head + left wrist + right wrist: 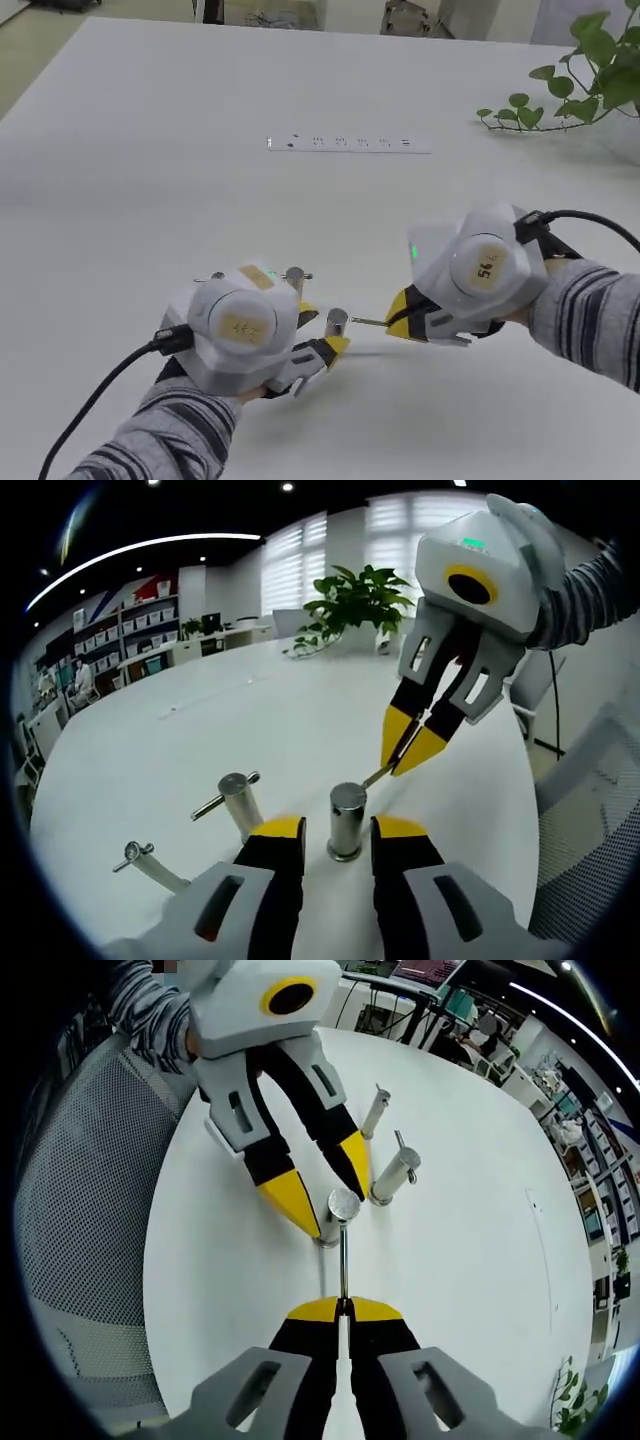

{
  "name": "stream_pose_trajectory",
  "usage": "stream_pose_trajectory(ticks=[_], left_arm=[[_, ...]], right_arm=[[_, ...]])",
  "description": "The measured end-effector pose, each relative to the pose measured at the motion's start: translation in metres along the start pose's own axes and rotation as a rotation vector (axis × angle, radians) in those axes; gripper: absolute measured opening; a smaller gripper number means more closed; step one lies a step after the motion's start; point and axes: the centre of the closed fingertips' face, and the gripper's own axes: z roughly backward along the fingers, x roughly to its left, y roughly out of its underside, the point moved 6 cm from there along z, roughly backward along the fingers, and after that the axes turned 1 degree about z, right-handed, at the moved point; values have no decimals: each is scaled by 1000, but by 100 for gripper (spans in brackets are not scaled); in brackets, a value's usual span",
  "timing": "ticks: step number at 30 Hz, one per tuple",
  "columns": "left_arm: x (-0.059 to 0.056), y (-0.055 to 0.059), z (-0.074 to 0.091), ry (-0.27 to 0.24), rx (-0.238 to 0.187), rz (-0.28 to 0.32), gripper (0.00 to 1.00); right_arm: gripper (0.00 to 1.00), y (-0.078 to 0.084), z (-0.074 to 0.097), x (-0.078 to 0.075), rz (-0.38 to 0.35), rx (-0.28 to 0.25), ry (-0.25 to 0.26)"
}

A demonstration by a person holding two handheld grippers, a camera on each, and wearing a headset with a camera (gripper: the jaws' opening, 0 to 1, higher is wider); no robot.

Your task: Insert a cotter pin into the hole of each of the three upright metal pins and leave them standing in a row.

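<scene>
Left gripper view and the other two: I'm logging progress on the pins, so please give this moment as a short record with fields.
near pin: upright between the jaws of the left gripper, with a gap on one side
right gripper: shut on held cotter
held cotter tip: at the near pin's head; cannot tell whether it is in the hole
middle pin: middle cotter through its head
far pin: far cotter through its head
left to do: near pin

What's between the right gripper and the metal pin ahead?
The cotter pin, pinched by the right gripper, pointing at the metal pin; clearest in right gripper view.
</scene>
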Motion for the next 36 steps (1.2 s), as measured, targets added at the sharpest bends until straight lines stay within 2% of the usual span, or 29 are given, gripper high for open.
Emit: stream_pose_trajectory(ticks=[11, 21, 29, 36], left_arm=[[-2, 4, -9, -18, 7, 38, 16], [-6, 9, -15, -23, 6, 96, 11], [-6, 13, -17, -27, -14, 91, 10], [-6, 15, -18, -30, -26, 91, 10]], right_arm=[[0, -4, -3, 0, 5, -11, -14], [0, -8, -3, 0, 16, -2, -21], [0, -9, -4, -1, 23, 19, -33], [0, -10, -2, 0, 2, 2, -46]])
